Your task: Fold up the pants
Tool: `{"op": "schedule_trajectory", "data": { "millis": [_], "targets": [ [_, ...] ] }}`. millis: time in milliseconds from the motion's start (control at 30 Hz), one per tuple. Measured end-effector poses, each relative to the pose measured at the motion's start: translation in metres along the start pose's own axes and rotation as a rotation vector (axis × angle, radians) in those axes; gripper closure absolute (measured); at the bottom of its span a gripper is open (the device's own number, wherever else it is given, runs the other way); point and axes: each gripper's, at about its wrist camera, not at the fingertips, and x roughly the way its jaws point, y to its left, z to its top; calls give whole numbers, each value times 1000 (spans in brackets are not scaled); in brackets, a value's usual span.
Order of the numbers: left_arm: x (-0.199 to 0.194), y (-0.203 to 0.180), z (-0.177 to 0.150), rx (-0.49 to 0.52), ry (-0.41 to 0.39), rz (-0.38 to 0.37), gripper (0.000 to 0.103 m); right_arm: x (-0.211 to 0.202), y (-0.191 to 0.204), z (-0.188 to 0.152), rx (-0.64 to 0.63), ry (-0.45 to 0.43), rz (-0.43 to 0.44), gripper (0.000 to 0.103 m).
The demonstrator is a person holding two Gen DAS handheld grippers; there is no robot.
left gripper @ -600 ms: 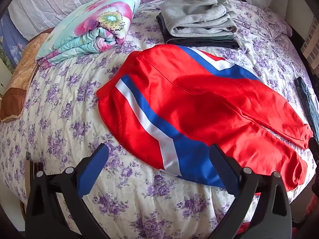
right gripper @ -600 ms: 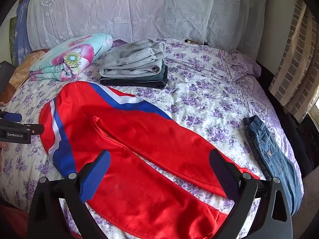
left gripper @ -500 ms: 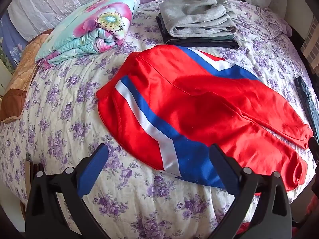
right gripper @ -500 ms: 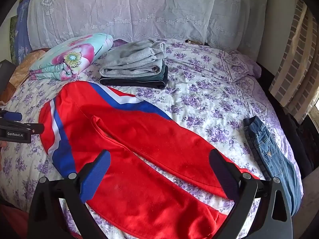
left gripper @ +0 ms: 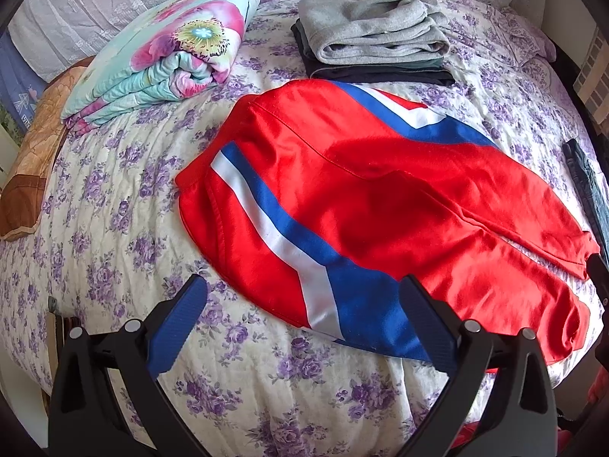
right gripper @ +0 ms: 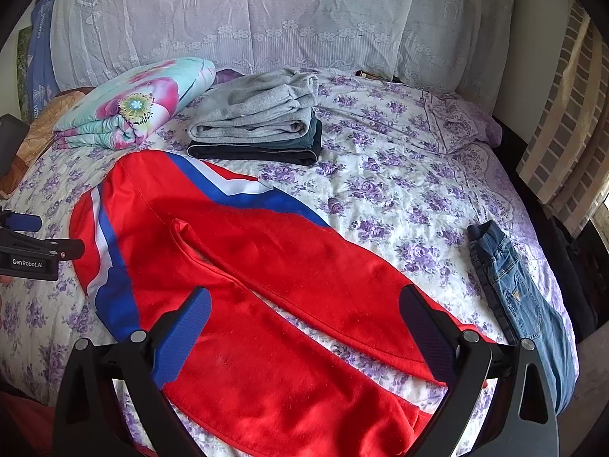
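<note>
Here red pants [left gripper: 380,205] lie flat beneath both gaping tools.

Spread across the bed [right gripper: 399,198]: pants [right gripper: 266,285] in the middle, folded clothes stack [right gripper: 259,129] behind, rolled quilt [right gripper: 133,106] behind-left, jeans [right gripper: 521,304] at right, apart from the pants.

Bed: you are facing a bed [right gripper: 399,175] wearing a purple-flowered quilt.
Headboard: a white lace cover [right gripper: 266,19] is draping it.
Wall: brick-patterned wallpaper [right gripper: 571,122] is showing to your right.
Left edge: a brown cushion [left gripper: 34,160] is lying by the bedside.
Light: daylight is falling across the quilt.
</note>
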Motion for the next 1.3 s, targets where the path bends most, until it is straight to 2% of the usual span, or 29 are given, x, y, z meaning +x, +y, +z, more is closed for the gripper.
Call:
{"op": "schedule_trajectory", "data": {
  "millis": [300,533,1300],
  "targets": [
    [2,2,4,-3,3,4,5,1,2,3,-6,-39,-4,4],
    [5,3,6,-5,9,4,5,10,4,1,-43,30,-23,4],
    [8,-2,4,-2,32,4,5,12,6,-2,-36,39,-22,4]
  ]
}}
